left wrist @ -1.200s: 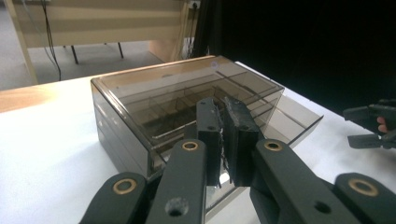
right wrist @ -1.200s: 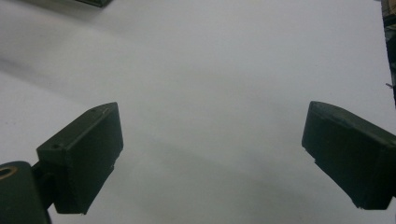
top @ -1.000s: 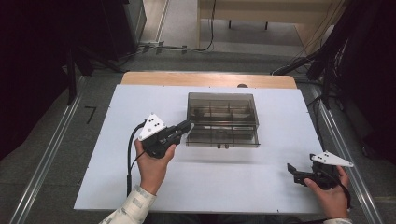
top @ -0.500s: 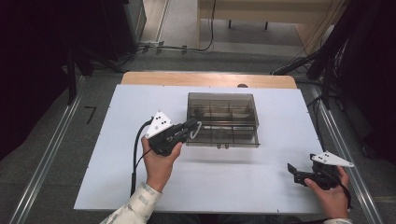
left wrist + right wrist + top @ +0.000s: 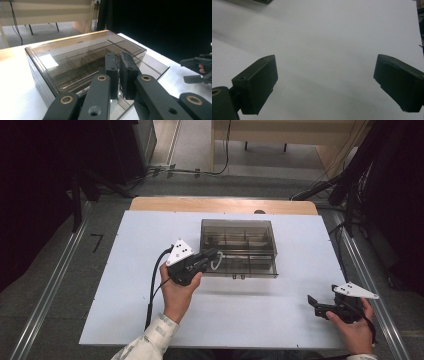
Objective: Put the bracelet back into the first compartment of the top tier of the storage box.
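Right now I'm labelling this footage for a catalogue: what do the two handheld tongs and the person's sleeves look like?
Both tongs, left tongs and right tongs, are black with flat rectangular jaws and brass-coloured pivot pins. Each carries a grey triangular plate with dark dots. A black cable trails from the left one. The left sleeve is light, patterned.

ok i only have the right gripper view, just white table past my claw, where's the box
observer: The box sits mid-table, farther out than the right claw and to its left.
operator: lid on or off
observer: On. The clear lid covers the top, and dividers show through it.
operator: and the left claw
observer: The left claw is shut, at the box's near left corner.
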